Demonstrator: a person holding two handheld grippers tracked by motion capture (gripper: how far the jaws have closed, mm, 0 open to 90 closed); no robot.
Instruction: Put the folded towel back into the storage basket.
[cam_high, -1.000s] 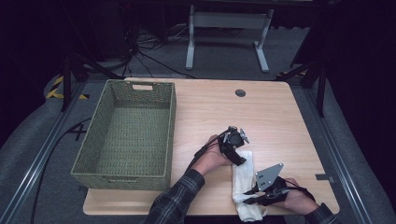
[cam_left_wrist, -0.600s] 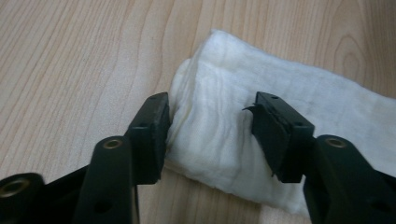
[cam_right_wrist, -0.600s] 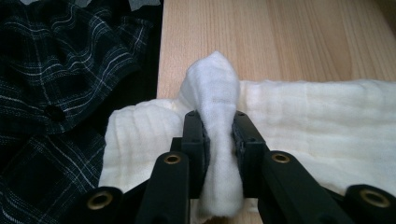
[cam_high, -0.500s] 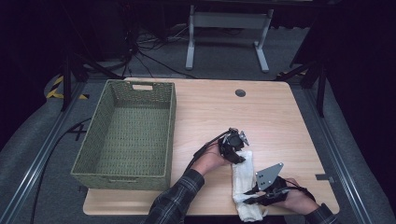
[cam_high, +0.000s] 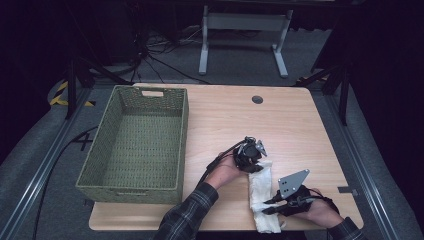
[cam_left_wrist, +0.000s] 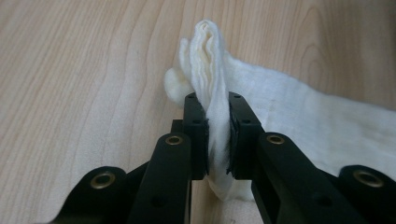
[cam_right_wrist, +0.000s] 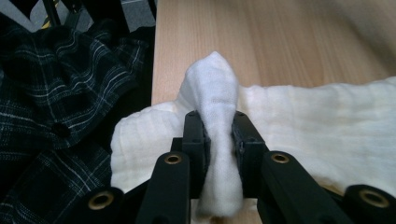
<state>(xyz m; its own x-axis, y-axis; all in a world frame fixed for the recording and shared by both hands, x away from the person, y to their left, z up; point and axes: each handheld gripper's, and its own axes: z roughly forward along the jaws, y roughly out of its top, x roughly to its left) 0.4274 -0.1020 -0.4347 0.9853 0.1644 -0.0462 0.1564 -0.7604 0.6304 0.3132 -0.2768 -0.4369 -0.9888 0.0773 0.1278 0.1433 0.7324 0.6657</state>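
Observation:
A white folded cloth (cam_high: 262, 192) lies on the wooden table near its front edge, right of the basket. My left gripper (cam_high: 254, 165) is at the cloth's far end; its jaws have just been closing and now pinch a raised fold of the cloth (cam_left_wrist: 211, 93) between the pads. My right gripper (cam_high: 267, 209) is at the cloth's near end, shut on another bunched fold (cam_right_wrist: 215, 112) that sticks up past the fingertips. The rest of the cloth (cam_right_wrist: 327, 126) lies flat to the right in the right gripper view.
A large woven green basket (cam_high: 100, 165) stands empty on the left half of the table (cam_high: 280, 120). A round cable hole (cam_high: 257, 99) sits near the table's far edge. A plaid sleeve (cam_right_wrist: 51, 93) is close to the right gripper at the table's front edge.
The left gripper has closed on the cloth's far end and shifted slightly. The right gripper and its hold on the near end look unchanged.

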